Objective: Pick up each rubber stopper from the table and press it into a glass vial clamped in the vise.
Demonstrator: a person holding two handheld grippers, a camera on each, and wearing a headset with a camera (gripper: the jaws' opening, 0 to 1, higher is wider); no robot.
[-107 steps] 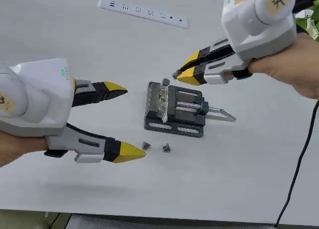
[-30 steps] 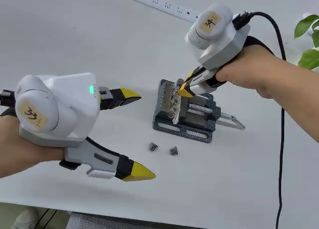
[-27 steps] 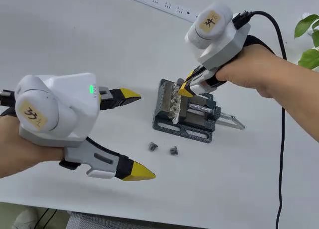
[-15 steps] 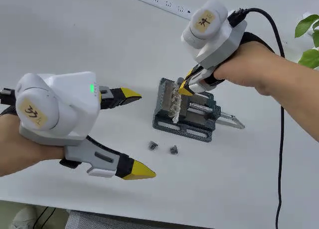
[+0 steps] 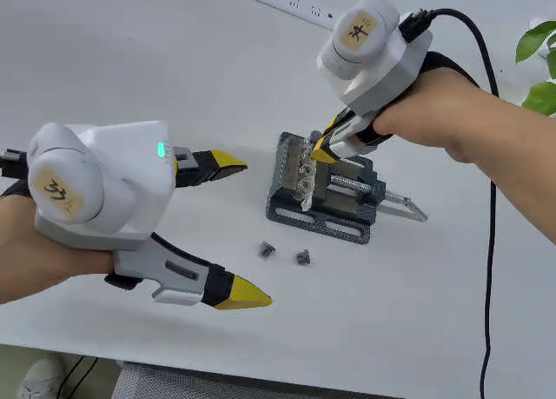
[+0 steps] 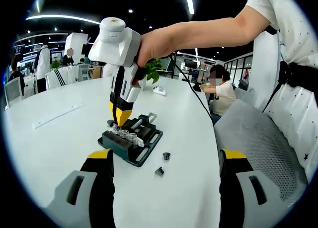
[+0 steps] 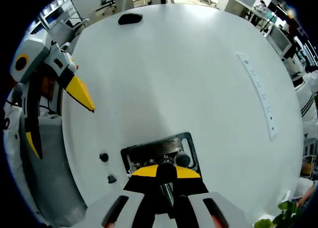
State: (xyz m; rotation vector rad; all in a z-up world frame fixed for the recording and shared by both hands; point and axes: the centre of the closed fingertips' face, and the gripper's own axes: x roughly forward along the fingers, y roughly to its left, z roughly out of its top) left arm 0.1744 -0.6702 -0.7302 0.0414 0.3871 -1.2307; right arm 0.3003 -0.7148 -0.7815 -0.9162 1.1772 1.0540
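Our head view looks down on the vise (image 5: 334, 206); both gripper views share it (right close above, left farther).

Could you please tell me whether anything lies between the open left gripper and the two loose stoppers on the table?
Nothing visible does: only bare table separates the left gripper from the two stoppers; the vise stands beyond them.

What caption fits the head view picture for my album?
Right tongs point down at vials in the vise; two loose stoppers lie nearby; left tongs open.
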